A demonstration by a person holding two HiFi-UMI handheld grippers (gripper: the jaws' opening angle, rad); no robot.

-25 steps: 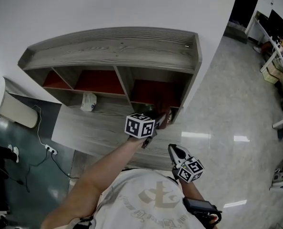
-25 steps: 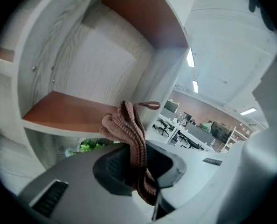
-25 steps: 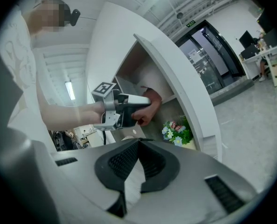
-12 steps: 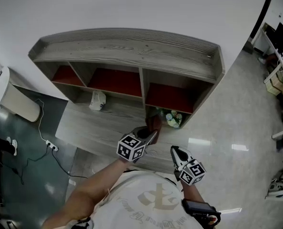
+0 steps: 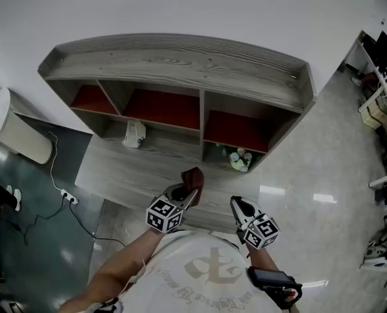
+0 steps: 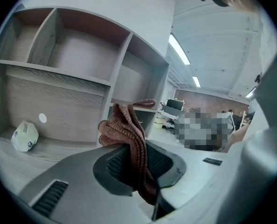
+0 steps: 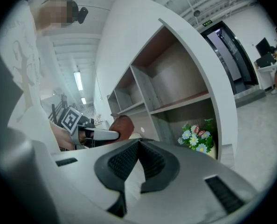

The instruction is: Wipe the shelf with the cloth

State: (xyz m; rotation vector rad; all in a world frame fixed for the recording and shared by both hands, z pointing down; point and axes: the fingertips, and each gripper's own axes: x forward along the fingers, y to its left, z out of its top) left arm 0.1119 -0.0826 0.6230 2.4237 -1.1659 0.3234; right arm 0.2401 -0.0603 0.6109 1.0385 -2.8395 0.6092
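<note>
Now: my left gripper point(image 5: 184, 193) is clamped on the brown cloth point(image 5: 193, 177), which bunches up out of the jaws. It hangs over the front part of the grey shelf unit's point(image 5: 180, 60) wide lower ledge point(image 5: 128, 168); the compartments lie ahead, further in. My right gripper point(image 5: 240, 207) sits just beside it, jaws together, empty. Judgement: cloth goes down and forward, left arm leading.

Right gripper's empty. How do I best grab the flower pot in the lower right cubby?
Probably grip the flower pot by its body, below the blossoms, coming in level through the cubby's open front. The shelf board above and the side walls block other approaches.
</note>
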